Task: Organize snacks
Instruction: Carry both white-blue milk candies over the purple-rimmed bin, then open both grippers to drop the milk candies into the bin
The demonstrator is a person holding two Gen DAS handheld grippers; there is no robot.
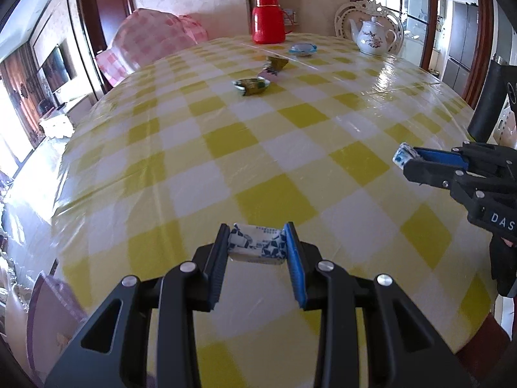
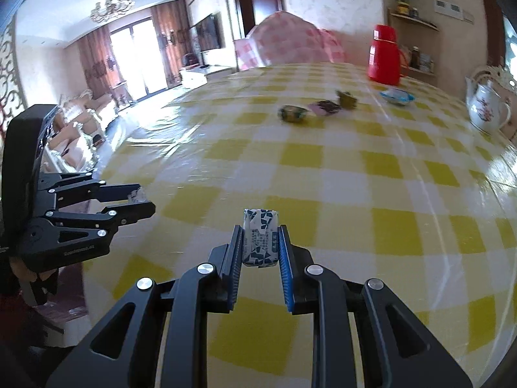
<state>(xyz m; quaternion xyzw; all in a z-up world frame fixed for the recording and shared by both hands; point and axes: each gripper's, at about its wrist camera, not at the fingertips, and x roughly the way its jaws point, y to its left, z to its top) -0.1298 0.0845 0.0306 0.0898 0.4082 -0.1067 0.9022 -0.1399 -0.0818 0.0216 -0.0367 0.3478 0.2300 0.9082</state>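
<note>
The left wrist view shows the left gripper (image 1: 257,245) at lower centre, its jaws clamped on the two short ends of a blue-and-white wrapped candy (image 1: 257,246) held crosswise above the yellow-checked tablecloth (image 1: 290,135). The right gripper (image 1: 407,157) enters at the right edge of that frame, with an end of a second blue-and-white candy (image 1: 402,155) protruding from its tips. The right wrist view alone shows that second candy (image 2: 260,237) in full: it stands lengthwise between the closely set jaws of the right gripper (image 2: 261,242), pinched along its long sides. The left gripper (image 2: 139,202) appears at the left edge there, side-on, with only a corner of its candy (image 2: 135,195) visible. Both views show loose snacks in the upper centre of the table: a green-wrapped candy (image 1: 251,84), a pink-wrapped piece (image 2: 324,107), a darker green piece (image 2: 346,98) and a light-blue packet (image 1: 302,48). Behind these stand a red thermos (image 1: 269,19) and a white floral teapot (image 1: 374,37). Only the right wrist view shows the chandelier (image 2: 111,5) at upper left.
</note>
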